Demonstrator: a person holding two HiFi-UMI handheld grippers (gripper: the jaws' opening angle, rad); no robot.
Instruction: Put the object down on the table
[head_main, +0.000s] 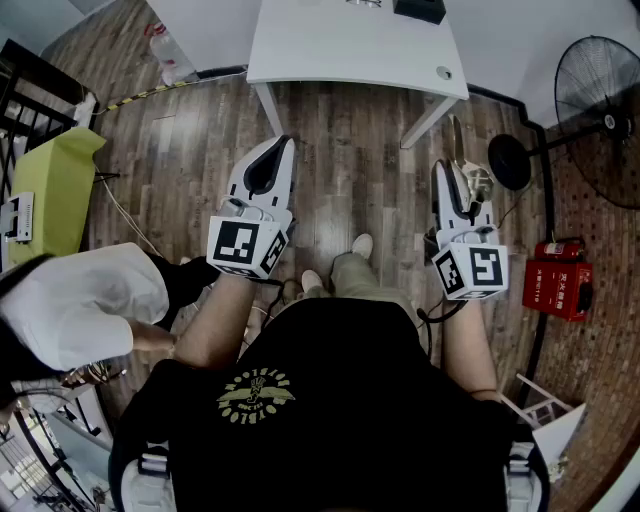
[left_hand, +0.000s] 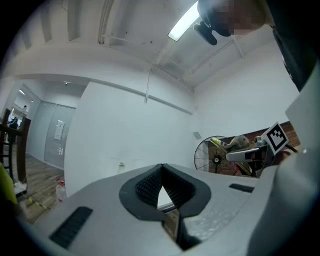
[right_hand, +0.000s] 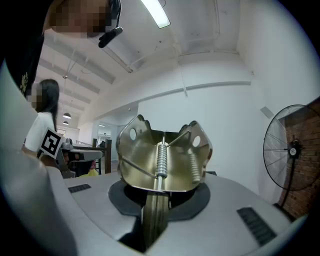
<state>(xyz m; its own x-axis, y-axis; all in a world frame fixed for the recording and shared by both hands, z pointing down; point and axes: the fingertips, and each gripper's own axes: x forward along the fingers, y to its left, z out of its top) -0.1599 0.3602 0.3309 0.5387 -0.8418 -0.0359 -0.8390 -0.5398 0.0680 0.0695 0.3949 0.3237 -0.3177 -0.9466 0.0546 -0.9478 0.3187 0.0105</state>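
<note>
Ahead, white table (head_main: 350, 45), standing fan (head_main: 600, 80) rightward, red box (head_main: 560, 285) near it.

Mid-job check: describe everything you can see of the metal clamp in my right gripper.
The metal clamp is a shiny, brass-coloured spring clamp of bent sheet metal. Two flared wings stand up, each with a round hole near its top. Between them sit a coil spring on a pin and thin wire legs. Its narrow end runs down between the pads of the right gripper, which is shut on it. Nothing else touches it. In the head view it is over the wooden floor, short of the white table.
</note>
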